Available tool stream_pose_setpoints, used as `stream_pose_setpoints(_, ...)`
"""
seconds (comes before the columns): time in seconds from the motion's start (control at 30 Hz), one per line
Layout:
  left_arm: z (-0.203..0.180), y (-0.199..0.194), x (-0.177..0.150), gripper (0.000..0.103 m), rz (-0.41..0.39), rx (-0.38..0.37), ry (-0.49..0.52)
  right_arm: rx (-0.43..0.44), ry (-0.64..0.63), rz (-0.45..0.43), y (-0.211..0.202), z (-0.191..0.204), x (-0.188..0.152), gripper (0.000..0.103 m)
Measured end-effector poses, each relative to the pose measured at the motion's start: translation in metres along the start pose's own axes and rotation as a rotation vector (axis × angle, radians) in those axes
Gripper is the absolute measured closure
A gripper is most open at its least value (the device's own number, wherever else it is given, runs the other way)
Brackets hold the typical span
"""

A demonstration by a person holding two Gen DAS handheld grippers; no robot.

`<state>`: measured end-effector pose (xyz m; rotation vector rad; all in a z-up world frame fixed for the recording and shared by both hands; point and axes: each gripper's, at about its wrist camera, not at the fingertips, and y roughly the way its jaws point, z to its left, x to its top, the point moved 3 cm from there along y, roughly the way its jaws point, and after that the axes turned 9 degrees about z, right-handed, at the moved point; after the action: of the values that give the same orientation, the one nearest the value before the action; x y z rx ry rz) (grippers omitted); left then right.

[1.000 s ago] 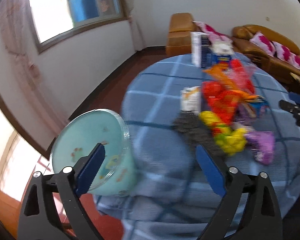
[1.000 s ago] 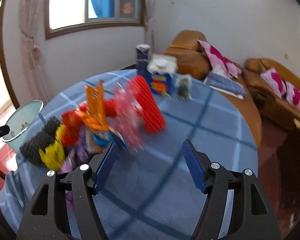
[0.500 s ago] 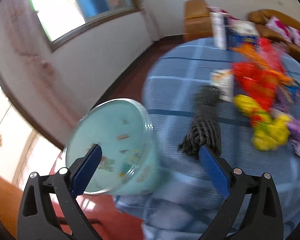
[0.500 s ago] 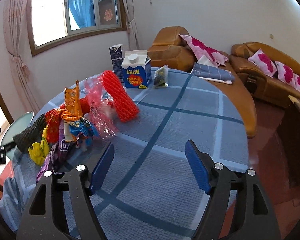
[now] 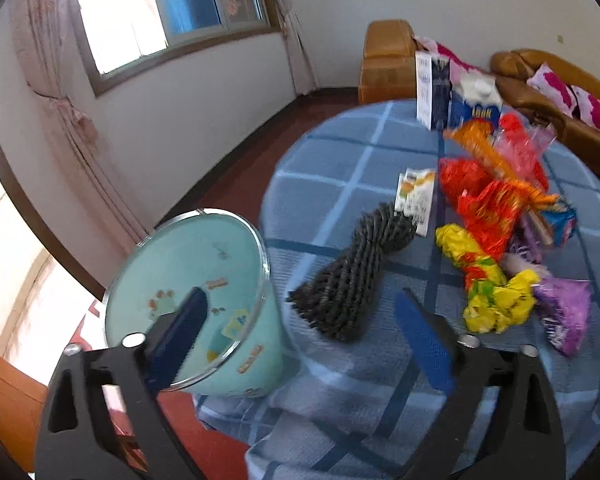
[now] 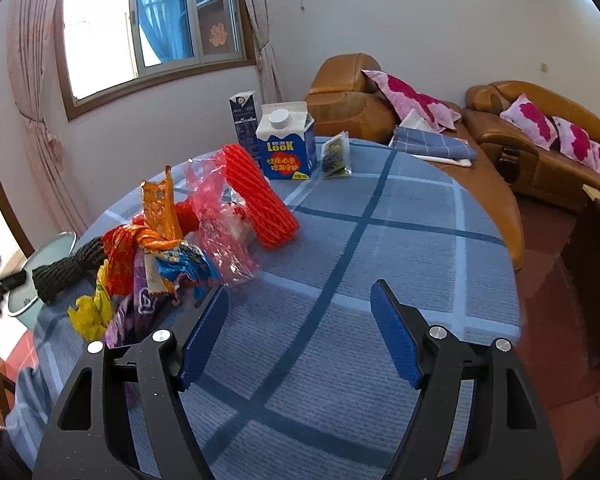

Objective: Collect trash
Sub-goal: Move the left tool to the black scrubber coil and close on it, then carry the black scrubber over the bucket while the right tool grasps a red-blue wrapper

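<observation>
Left gripper [image 5: 300,332], jaws apart and just closing a little on nothing, before the dark grey foam-net sleeve [image 5: 352,276]. Left wrist view alone shows the pale-teal round bin [image 5: 188,292] interior beside it. Right gripper [image 6: 300,332] gapes empty; its view alone shows a small dark snack packet [image 6: 335,155].

Both wrist views look down across one wrapper pile [image 5: 496,216] from opposite sides.
</observation>
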<state>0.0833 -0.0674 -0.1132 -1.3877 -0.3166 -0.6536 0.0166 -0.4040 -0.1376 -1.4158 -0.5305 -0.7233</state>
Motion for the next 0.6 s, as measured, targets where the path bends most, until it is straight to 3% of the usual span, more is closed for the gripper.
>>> stream_pose_setpoints(0.1,-0.002,0.019,0.001,0.044,0.059,-0.062,-0.023,0.029,0.016,0.005,0.005,0.006,0.006,0.03)
stream_pose_setpoints(0.17,-0.003,0.024,0.0,0.078,0.07,-0.098,-0.013,0.045,0.021,0.011,0.008,0.011,0.01,0.03)
stream_pose_setpoints(0.23,-0.003,0.022,0.0,0.087,0.061,-0.109,0.001,0.061,0.02,0.012,0.011,0.016,0.015,0.03)
stream_pose_setpoints(0.6,0.02,-0.006,-0.01,0.091,0.024,-0.122,0.037,0.136,-0.017,0.085,0.035,0.045,0.02,0.032)
